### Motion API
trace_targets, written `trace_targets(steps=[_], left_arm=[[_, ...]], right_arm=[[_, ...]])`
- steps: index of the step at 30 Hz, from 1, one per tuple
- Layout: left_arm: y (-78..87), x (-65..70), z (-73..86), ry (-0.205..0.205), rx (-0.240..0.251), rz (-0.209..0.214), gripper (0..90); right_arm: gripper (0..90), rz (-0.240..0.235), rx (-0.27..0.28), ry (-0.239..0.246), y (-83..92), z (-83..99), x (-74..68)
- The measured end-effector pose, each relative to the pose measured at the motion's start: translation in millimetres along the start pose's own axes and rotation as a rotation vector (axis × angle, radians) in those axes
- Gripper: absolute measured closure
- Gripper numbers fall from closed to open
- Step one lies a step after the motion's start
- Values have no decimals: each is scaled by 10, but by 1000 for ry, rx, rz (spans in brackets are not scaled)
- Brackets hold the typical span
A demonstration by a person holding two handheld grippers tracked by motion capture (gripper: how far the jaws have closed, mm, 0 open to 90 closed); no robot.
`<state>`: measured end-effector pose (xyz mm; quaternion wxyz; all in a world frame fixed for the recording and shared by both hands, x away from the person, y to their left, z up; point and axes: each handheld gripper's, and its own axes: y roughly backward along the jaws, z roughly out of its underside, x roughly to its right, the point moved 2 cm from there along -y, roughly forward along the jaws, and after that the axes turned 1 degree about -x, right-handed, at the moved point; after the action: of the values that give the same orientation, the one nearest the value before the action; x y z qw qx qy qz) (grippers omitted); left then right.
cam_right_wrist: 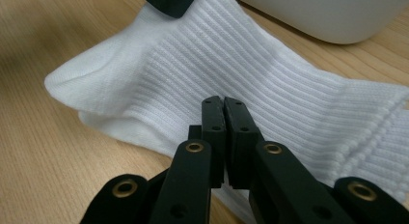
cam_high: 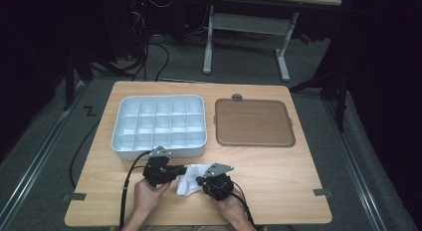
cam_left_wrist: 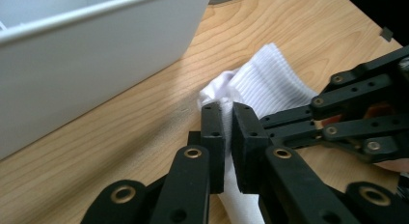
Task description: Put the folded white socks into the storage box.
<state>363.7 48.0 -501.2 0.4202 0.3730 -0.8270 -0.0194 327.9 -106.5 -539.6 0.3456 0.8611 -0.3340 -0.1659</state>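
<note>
A white ribbed sock (cam_high: 190, 185) lies crumpled on the wooden table near its front edge, between my two grippers. My left gripper (cam_high: 185, 169) comes in from the left, and its jaws (cam_left_wrist: 227, 113) are shut on a fold of the sock (cam_left_wrist: 270, 79), with white cloth showing in the thin gap. My right gripper (cam_high: 200, 181) comes in from the right. Its jaws (cam_right_wrist: 224, 104) are pressed together on the near edge of the sock (cam_right_wrist: 217, 55). A jaw tip of the left gripper (cam_right_wrist: 169, 1) sits on the sock's far end.
A white tray (cam_high: 159, 152) divided into several compartments stands just behind the sock, and its wall (cam_left_wrist: 96, 55) is close to the left gripper. A brown flat lid (cam_high: 254, 122) lies to its right. Bare wood stretches to the right front.
</note>
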Motion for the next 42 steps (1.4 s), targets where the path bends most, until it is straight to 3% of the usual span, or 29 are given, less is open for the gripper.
trace_targets(steps=[12,16,21,27,33,34,42], left_arm=[[141,34,-64,-4,38,11,853],[142,116,-37,-65,34,7,855],[105,73,-72,-45,35,-2,858],[113,39,-84,-59,40,-28,858],[122,35,-86,-61,39,-34,858],[129,33,-89,-65,38,-36,858],[128,34,-89,-65,36,-37,858]], right_arm=[[886,-46,-15,25,-152,-149,-112],[886,-58,-9,33,-187,-173,-145],[878,-77,-14,12,-190,-186,-142],[820,-95,-23,-1,-150,-224,-117],[806,-61,9,0,-29,-280,-85],[796,-37,27,-7,40,-279,-45],[716,72,24,-42,171,-171,131]])
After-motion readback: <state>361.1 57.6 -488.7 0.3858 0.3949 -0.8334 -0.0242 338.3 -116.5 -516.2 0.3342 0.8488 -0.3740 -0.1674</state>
